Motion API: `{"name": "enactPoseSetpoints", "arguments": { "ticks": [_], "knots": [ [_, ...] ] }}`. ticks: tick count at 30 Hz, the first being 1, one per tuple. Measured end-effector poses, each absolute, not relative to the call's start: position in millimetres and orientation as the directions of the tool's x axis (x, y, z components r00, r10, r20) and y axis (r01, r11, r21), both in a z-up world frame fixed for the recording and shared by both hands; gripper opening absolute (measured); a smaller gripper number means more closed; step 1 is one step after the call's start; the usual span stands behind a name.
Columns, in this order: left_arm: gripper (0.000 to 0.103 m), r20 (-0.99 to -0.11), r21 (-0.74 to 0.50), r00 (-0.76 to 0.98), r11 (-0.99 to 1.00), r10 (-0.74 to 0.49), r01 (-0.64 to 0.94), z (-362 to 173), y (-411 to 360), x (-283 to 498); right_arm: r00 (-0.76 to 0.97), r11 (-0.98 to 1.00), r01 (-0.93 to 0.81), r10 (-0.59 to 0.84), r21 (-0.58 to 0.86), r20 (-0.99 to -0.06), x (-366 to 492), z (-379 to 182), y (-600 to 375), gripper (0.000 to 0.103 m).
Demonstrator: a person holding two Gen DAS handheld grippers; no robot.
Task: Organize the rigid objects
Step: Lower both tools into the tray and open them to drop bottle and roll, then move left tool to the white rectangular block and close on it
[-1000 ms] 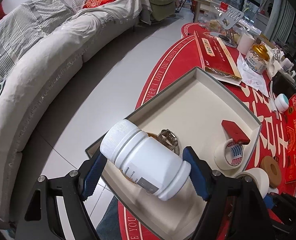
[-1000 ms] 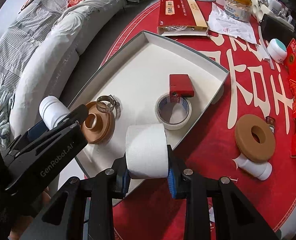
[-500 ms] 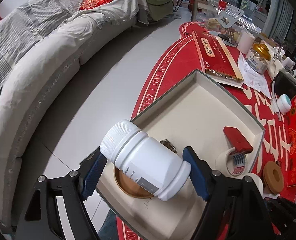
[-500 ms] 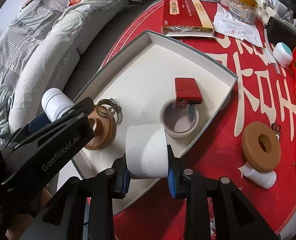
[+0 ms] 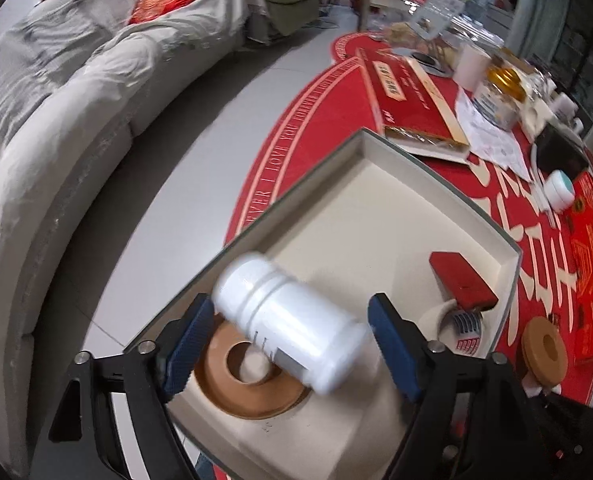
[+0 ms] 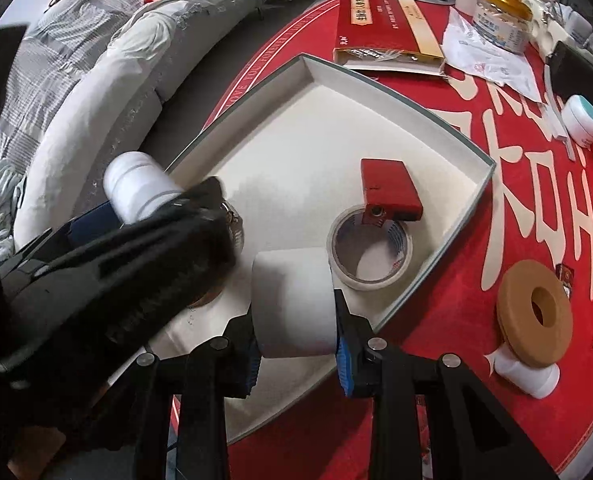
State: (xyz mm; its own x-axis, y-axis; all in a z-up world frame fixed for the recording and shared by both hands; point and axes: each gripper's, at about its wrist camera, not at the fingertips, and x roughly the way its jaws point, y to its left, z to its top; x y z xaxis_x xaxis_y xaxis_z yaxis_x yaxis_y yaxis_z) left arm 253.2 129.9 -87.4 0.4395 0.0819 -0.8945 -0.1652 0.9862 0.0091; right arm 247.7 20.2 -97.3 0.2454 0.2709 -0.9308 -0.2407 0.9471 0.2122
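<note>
A shallow white tray (image 5: 400,216) (image 6: 308,136) sits on the red table. My left gripper (image 5: 288,332) has its blue pads spread apart, and a blurred white pill bottle (image 5: 288,320) (image 6: 136,184) sits loose between them, above a brown ring (image 5: 232,384) in the tray. My right gripper (image 6: 296,344) is shut on a white paper roll (image 6: 292,300) over the tray's near edge. The tray also holds a red box (image 6: 390,188) (image 5: 462,280) and a tape roll (image 6: 370,252) (image 5: 460,324). A metal clamp (image 6: 232,220) peeks out beside the left gripper.
On the red cloth right of the tray lie a second brown ring (image 6: 534,308) on a white bottle (image 6: 524,372), a small white jar (image 6: 582,120), a long red box (image 6: 384,24), a gold-lidded jar (image 6: 500,20) and papers. A grey sofa (image 5: 56,120) stands left.
My left gripper's pads have opened and the pill bottle has come loose, tipping and blurring as it moves down over the brown ring. My right gripper has moved forward over the tray with the paper roll.
</note>
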Motion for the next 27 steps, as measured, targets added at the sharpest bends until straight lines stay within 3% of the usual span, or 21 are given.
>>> {"name": "enactPoseSetpoints", "arguments": {
  "ticks": [1,2,3,4,10,15,20,27],
  "knots": [
    [0.088,-0.900,0.006,0.431,0.988,0.072,-0.153,-89.1,127.8,253.9,0.243,0.944,-0.251,0.278,0.216,-0.929,247.7,-96.8,20.7,0.057],
    [0.093,-0.900,-0.012,0.433,0.989,0.055,-0.150,-88.5,128.2,254.2,0.248,0.942,-0.255,0.280,0.216,-0.927,247.4,-95.7,20.8,0.089],
    [0.097,-0.897,-0.018,0.438,0.988,0.051,-0.151,-87.5,128.5,253.4,0.275,0.945,-0.265,0.265,0.192,-0.924,245.0,-91.5,20.7,0.094],
    [0.102,-0.895,-0.014,0.443,0.988,0.057,-0.156,-85.9,129.1,252.2,0.301,0.947,-0.273,0.250,0.168,-0.920,242.6,-88.6,20.8,0.094],
    [0.103,-0.889,-0.030,0.455,0.986,0.049,-0.164,-77.5,130.0,237.1,0.387,0.952,-0.290,0.210,0.098,-0.898,220.8,-68.6,0.6,0.094],
    [0.103,-0.882,-0.055,0.472,0.993,0.001,-0.106,-67.4,120.3,203.9,0.388,0.987,-0.105,0.156,0.125,-0.908,193.5,-75.4,-74.3,0.094],
    [0.103,-0.868,-0.051,0.491,0.996,-0.079,0.069,-63.9,73.4,150.3,0.308,0.970,0.154,0.134,0.188,-0.942,156.8,-107.4,-157.0,0.094],
    [0.103,-0.912,-0.047,0.397,0.989,-0.100,0.142,-97.9,0.7,108.4,0.263,0.933,0.290,0.137,0.214,-0.955,101.5,-126.8,-203.5,0.094]
  ]
}}
